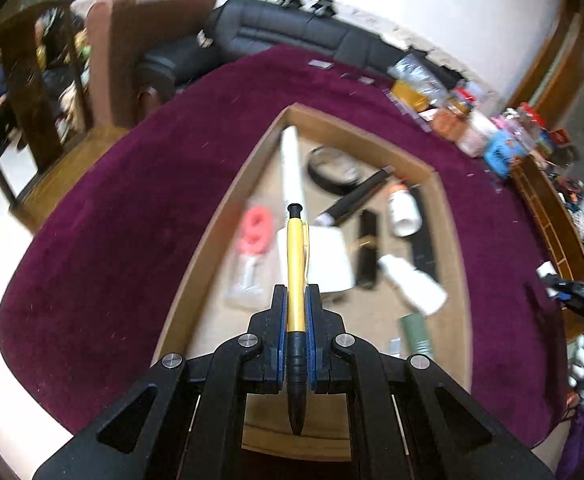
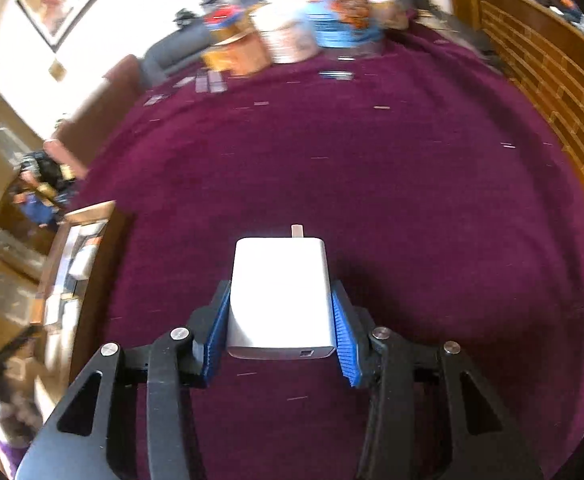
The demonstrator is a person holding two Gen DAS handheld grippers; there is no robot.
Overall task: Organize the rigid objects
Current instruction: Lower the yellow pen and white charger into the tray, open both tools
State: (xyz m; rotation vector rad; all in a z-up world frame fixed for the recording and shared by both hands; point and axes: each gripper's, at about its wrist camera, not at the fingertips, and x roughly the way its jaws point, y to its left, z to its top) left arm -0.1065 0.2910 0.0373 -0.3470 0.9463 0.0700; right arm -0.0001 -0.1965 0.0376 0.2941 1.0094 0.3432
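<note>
The left gripper (image 1: 296, 300) was closed tightly on a yellow pen (image 1: 296, 276), which was clamped lengthwise between the blue pads with its black clicker end pointing forward and its black tip toward the camera. The pen was held above a shallow cardboard box (image 1: 444, 208) resting on a maroon cloth (image 1: 131, 208). Inside the box, beyond the pen, a white tube (image 1: 292, 168), a pink-and-white item (image 1: 253, 240), a white block (image 1: 330, 258), two white bottles (image 1: 406, 210), several black bars (image 1: 366, 248) and a black ring (image 1: 332, 170) were seen, all blurred. The right gripper (image 2: 279, 320) was part-way open, its pads pressed against the two sides of a white charger (image 2: 277, 292), whose prong pointed away from the camera. The charger was held over the bare cloth, to the right of the box, and containers (image 2: 292, 32) stood at the cloth's far edge.
</note>
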